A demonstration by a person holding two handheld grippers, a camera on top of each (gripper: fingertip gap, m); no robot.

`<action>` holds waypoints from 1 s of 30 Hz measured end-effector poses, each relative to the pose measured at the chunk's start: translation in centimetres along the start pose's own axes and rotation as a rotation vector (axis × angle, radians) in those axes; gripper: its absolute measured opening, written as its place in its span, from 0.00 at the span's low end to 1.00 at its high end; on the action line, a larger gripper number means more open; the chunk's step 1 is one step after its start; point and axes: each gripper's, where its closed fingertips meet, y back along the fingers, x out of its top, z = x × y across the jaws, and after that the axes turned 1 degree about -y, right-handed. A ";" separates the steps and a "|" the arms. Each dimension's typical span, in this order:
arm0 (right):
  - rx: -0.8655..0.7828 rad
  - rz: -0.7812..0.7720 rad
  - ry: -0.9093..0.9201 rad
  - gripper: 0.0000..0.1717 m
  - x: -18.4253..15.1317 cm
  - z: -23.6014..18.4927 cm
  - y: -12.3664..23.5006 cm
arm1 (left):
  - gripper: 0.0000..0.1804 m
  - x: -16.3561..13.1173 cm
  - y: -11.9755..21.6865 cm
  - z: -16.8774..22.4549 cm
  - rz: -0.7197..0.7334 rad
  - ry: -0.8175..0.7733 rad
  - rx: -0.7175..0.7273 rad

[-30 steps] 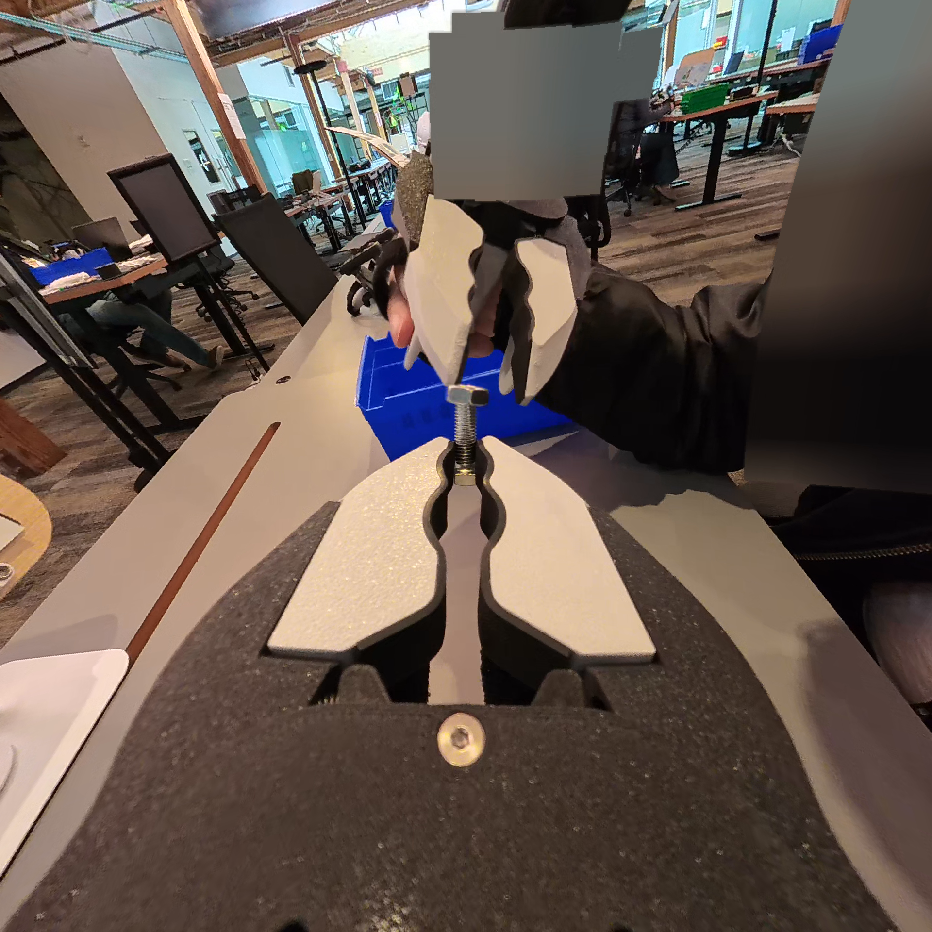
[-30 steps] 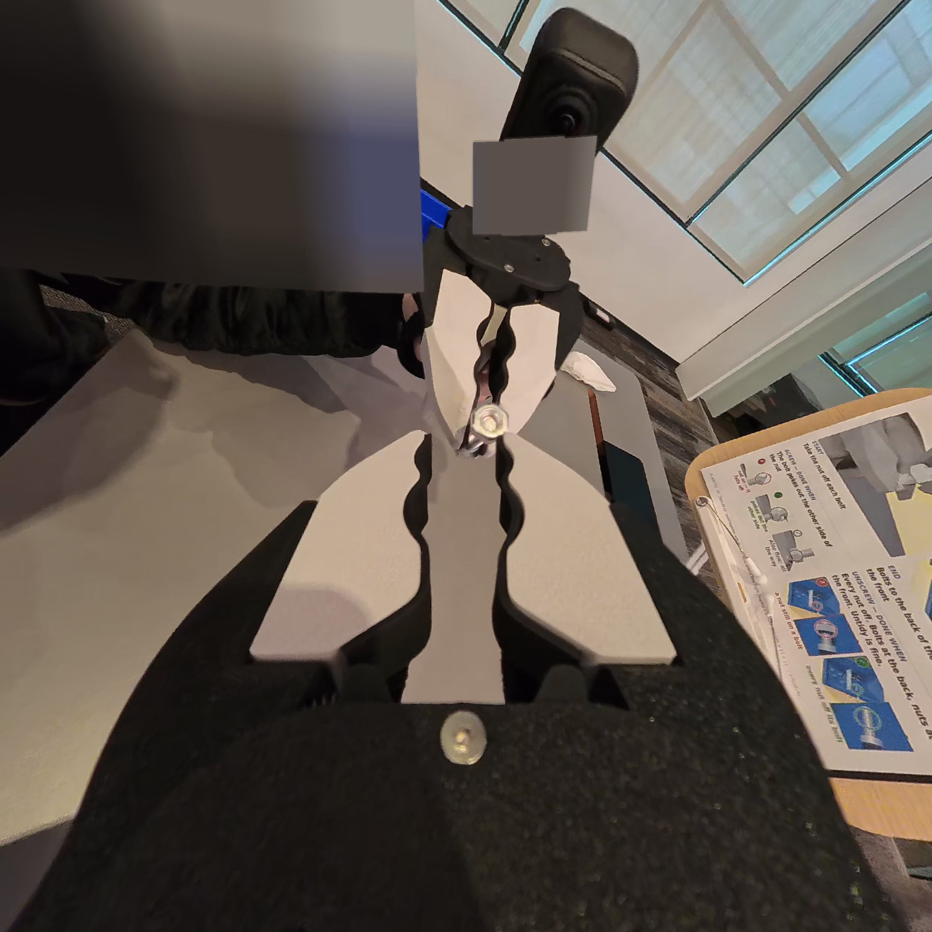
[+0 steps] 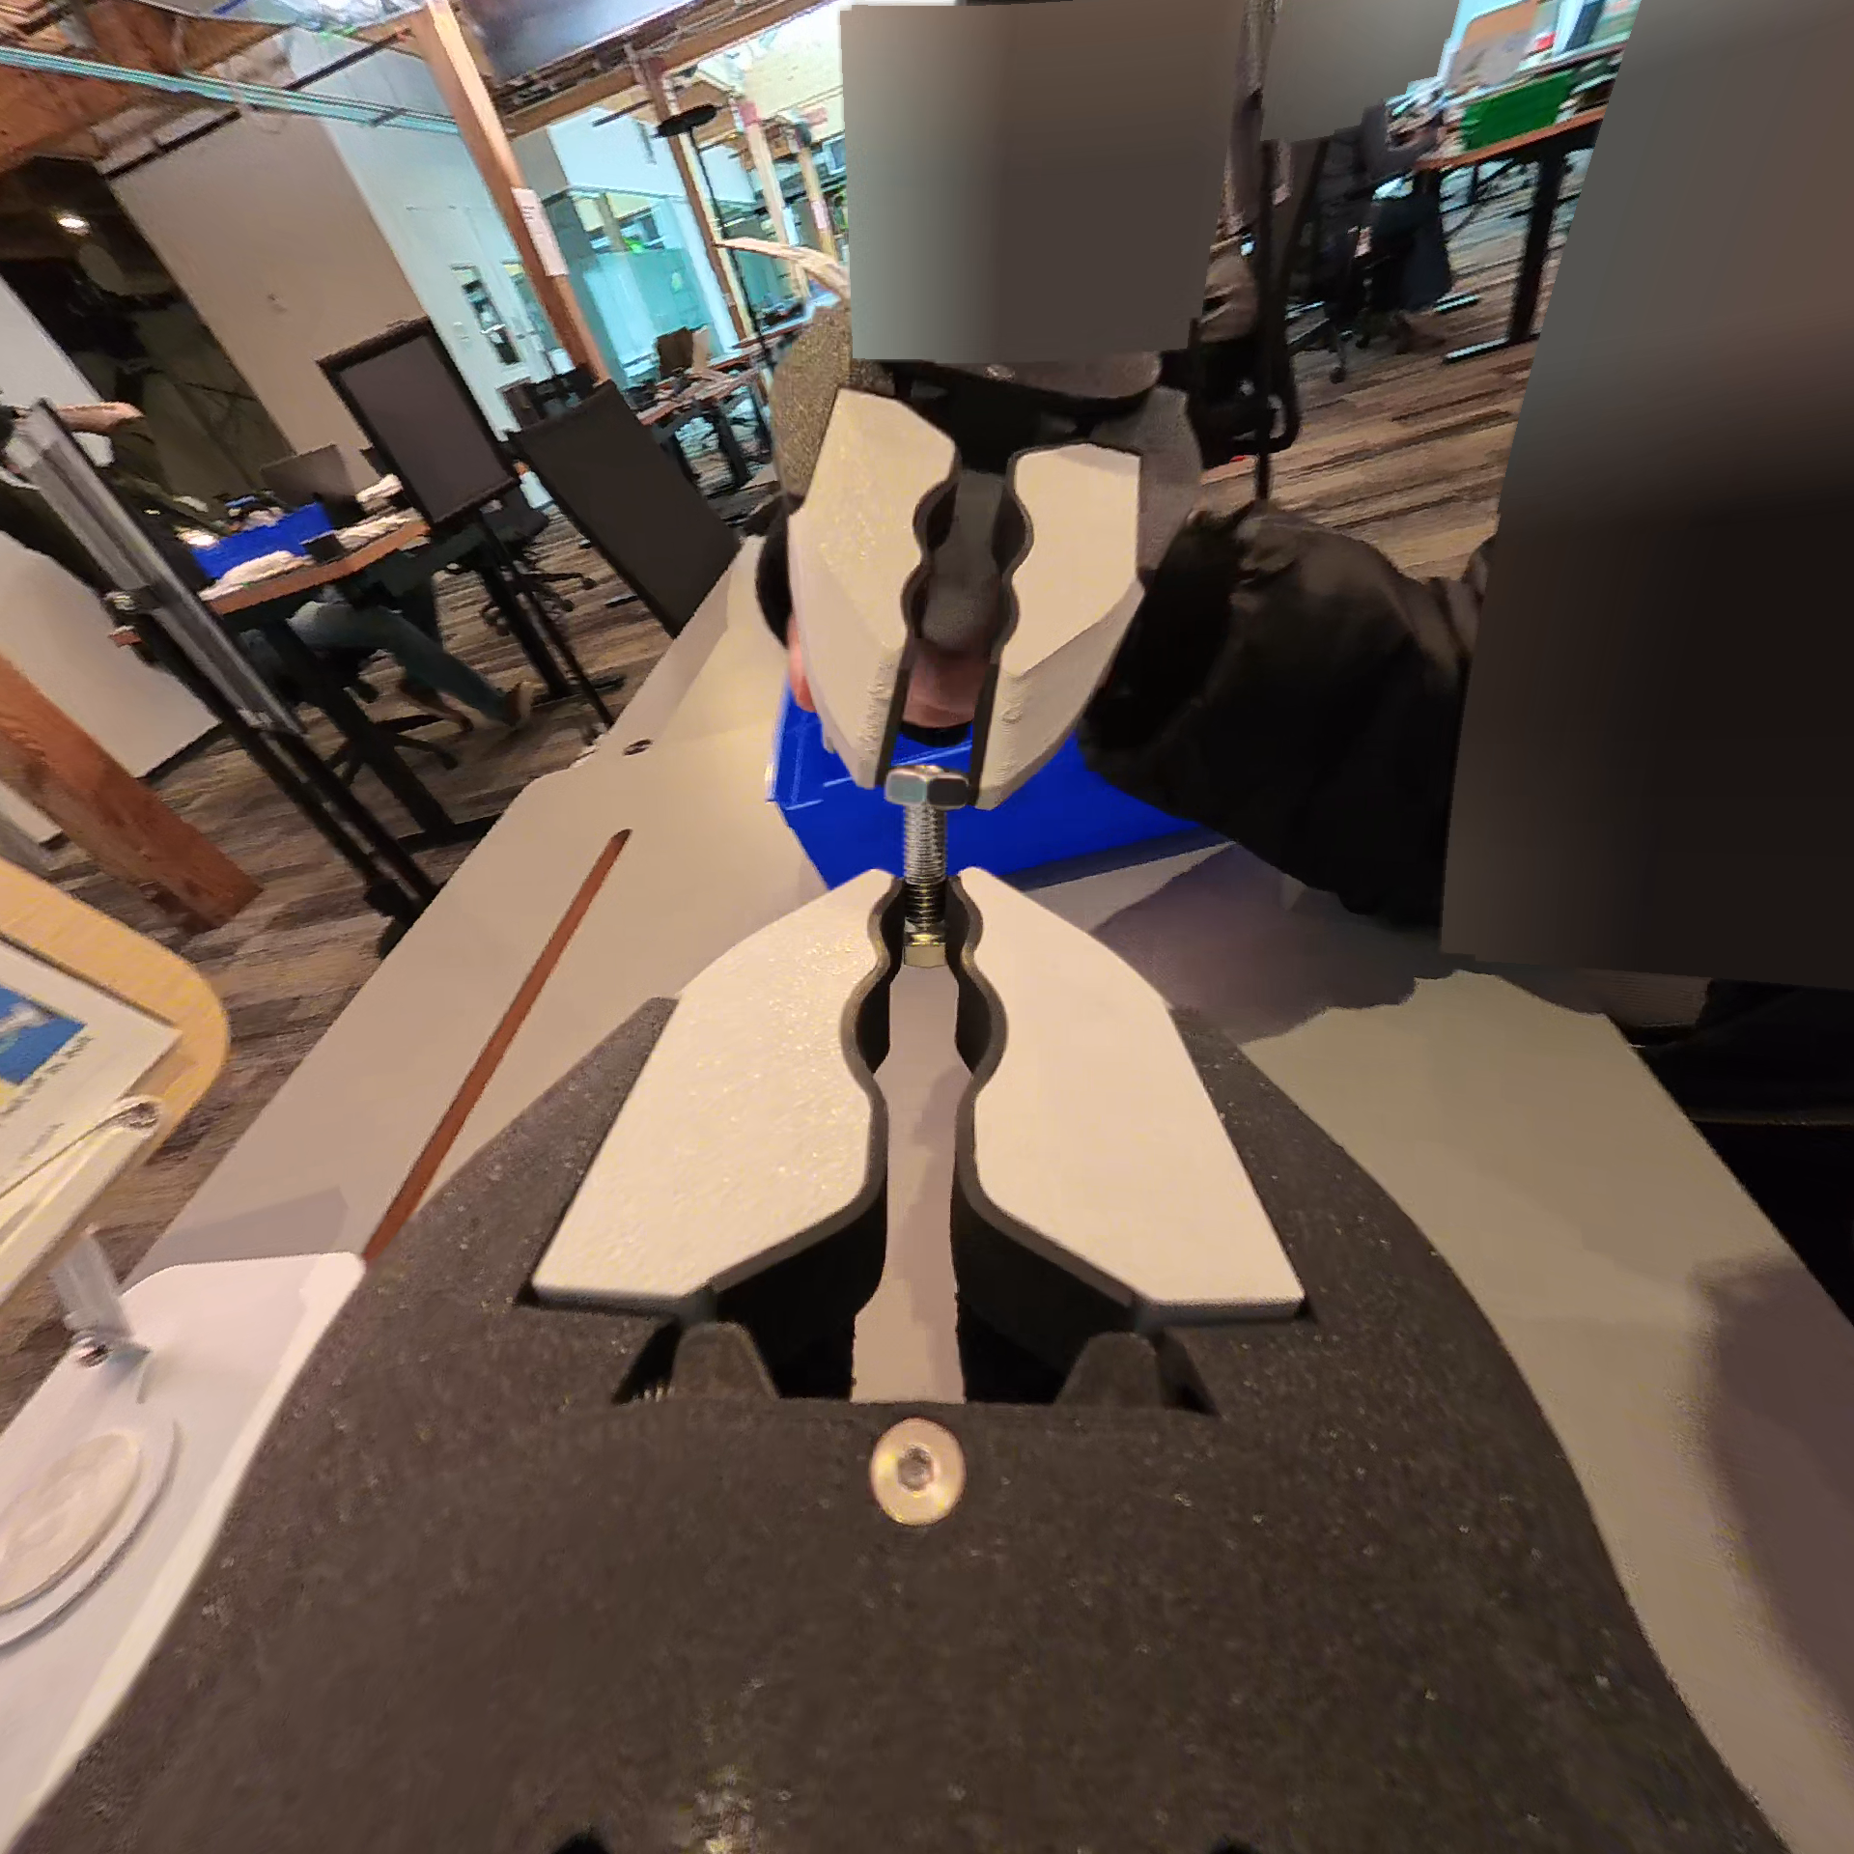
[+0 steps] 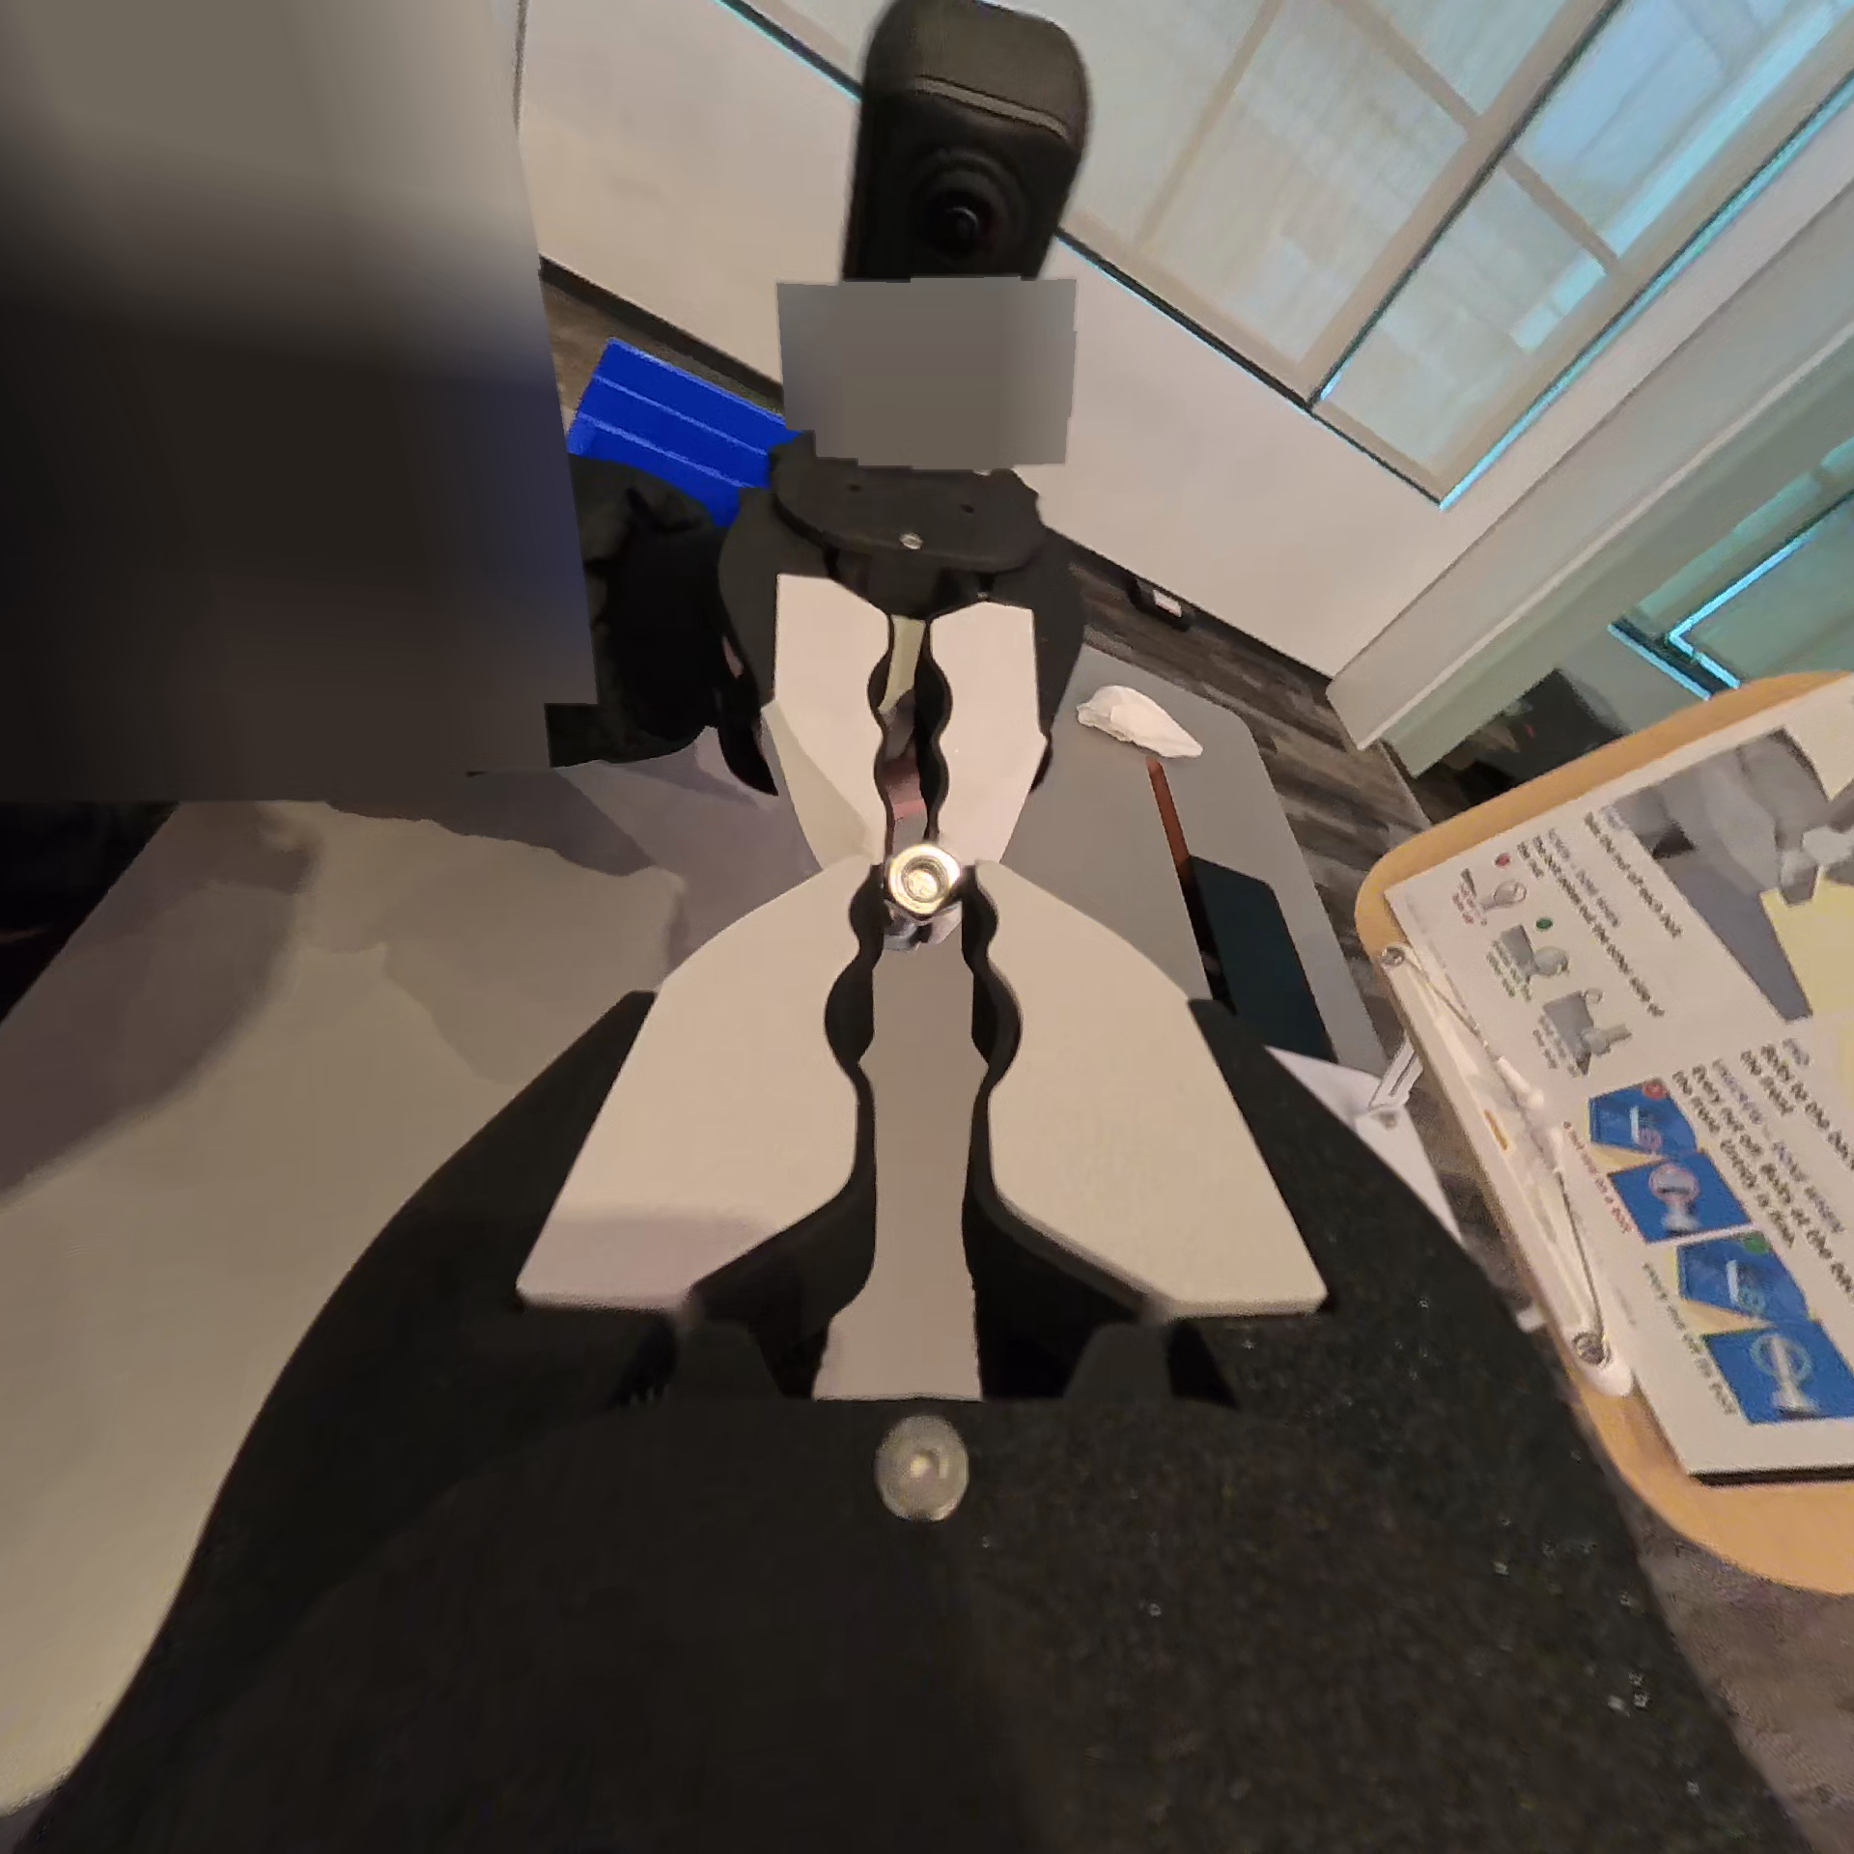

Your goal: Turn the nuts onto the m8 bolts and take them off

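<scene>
Fingers of the left gripper (image 3: 925,908) clamp the threaded shank of the bolt (image 3: 924,841) beside its brass-coloured nut (image 3: 924,946); the right gripper (image 4: 921,896) pinches the hex head; the bolt's long axis runs straight between the facing grippers, above the grey table (image 3: 1505,1154).

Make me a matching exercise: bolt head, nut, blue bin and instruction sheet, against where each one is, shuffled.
1. bolt head
2. nut
3. blue bin
4. instruction sheet

A. on the wooden side table
B. between the left gripper's fingers
C. on the grey table, beyond the bolt
D. at the right gripper's fingertips

Pairs: 1-D, 2-B, 3-C, 4-A
</scene>
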 end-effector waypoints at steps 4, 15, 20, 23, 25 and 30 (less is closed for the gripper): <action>-0.061 -0.027 -0.090 0.08 -0.4 1.2 -0.4 | 0.04 -0.4 0.1 -1.4 -0.053 -0.055 0.117; -0.096 -0.034 -0.125 0.14 -0.3 1.7 -0.3 | 0.04 -0.1 0.4 -2.0 -0.035 -0.039 0.149; -0.073 -0.039 -0.122 0.15 -0.4 1.4 -0.4 | 0.04 0.0 0.5 -2.0 -0.025 -0.039 0.151; -0.068 -0.059 -0.092 0.14 -0.5 1.1 -0.4 | 0.04 0.1 0.7 -2.2 -0.020 -0.036 0.160; -0.062 -0.059 -0.090 0.13 -0.4 0.9 -0.4 | 0.04 0.2 0.8 -2.3 -0.016 -0.032 0.164; -0.094 -0.046 -0.087 0.14 -0.2 1.3 -0.5 | 0.04 0.2 0.8 -2.2 -0.018 -0.038 0.161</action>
